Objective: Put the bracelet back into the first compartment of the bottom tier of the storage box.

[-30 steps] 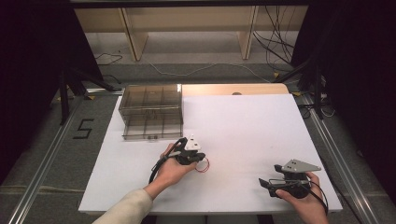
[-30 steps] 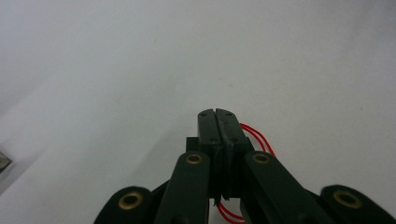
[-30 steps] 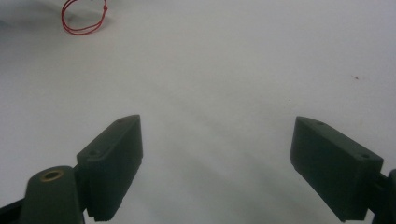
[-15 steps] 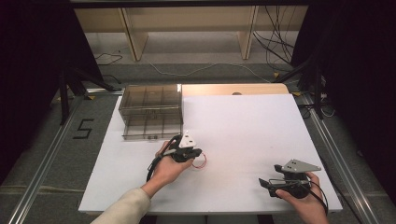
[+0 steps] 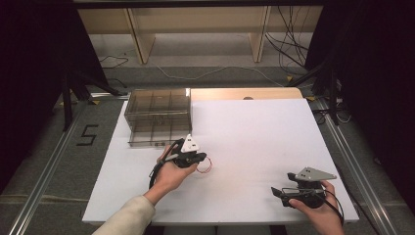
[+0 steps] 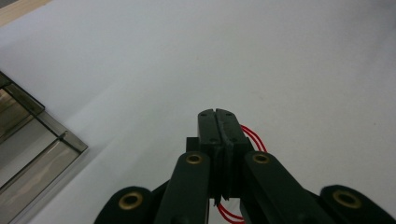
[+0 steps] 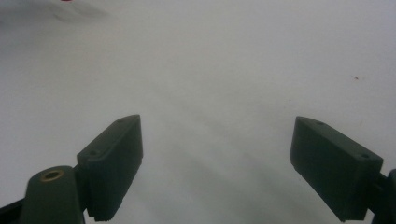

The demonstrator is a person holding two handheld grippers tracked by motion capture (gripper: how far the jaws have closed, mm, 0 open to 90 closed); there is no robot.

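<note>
- Left gripper (image 5: 196, 157) near the middle of the white table (image 5: 254, 132), at about 7 o'clock from its centre in the high view, carried in the person's left hand (image 5: 170, 174).
- Jaws pressed together, pinching a thin red rubber band (image 5: 205, 164); in the left gripper view the red rubber band (image 6: 252, 136) loops out at 2 o'clock of the closed tips and again below them at 6 o'clock, squeezed between the pads.
- Left gripper (image 6: 219, 128) in its own view pointing over bare white table (image 6: 280, 60), with the corner of a smoky clear drawer box (image 6: 37, 154) at 9 o'clock of the tips.
- Smoky clear drawer box (image 5: 159, 116) standing at 11 o'clock of the left gripper in the high view, near it but apart, close to the table's far left edge.
- Band hanging at 4 o'clock of the left gripper's body in the high view; whether touching the table or lifted off it, cannot tell.
- Right gripper (image 5: 279, 192) at the near right corner of the table, at 5 o'clock from its centre, well apart from the left one, held in the right hand (image 5: 318, 213), grey three-cornered plate on top.
- Right gripper (image 7: 217, 163) in its own view spread wide, nothing between the black jaws, plain white table (image 7: 210, 70) beyond them.
</note>
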